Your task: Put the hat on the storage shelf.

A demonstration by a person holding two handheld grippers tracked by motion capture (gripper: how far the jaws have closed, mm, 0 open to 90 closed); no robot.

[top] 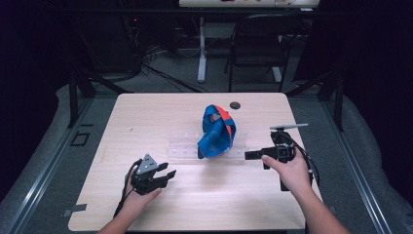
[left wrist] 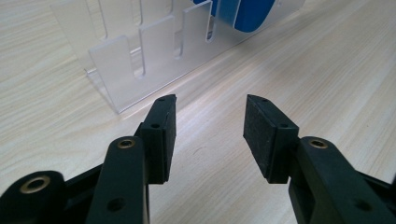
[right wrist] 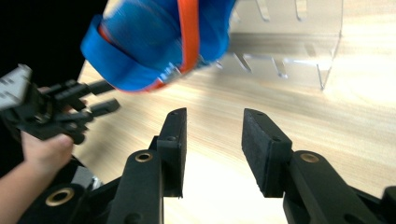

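A blue thing with an orange stripe (top: 217,132), curved like stacked plates or a folded band, stands on edge at the right end of a clear slotted rack (top: 185,145) in the middle of the table. My left gripper (top: 165,176) lies low at the front left, open, pointing right toward the rack (left wrist: 140,60); nothing is between its pads (left wrist: 210,135). My right gripper (top: 249,155) is open to the right of the blue thing (right wrist: 159,42), pointing left at it, with bare table between its jaws (right wrist: 212,144). The blue thing's edge (left wrist: 243,11) shows behind the rack's slots.
A small dark disc (top: 235,105) lies near the table's far edge behind the rack. The light wooden table (top: 146,112) stands on a grey floor, with a chair (top: 258,44) and a desk leg (top: 201,48) beyond it. The left gripper (right wrist: 93,100) shows in the right gripper view.
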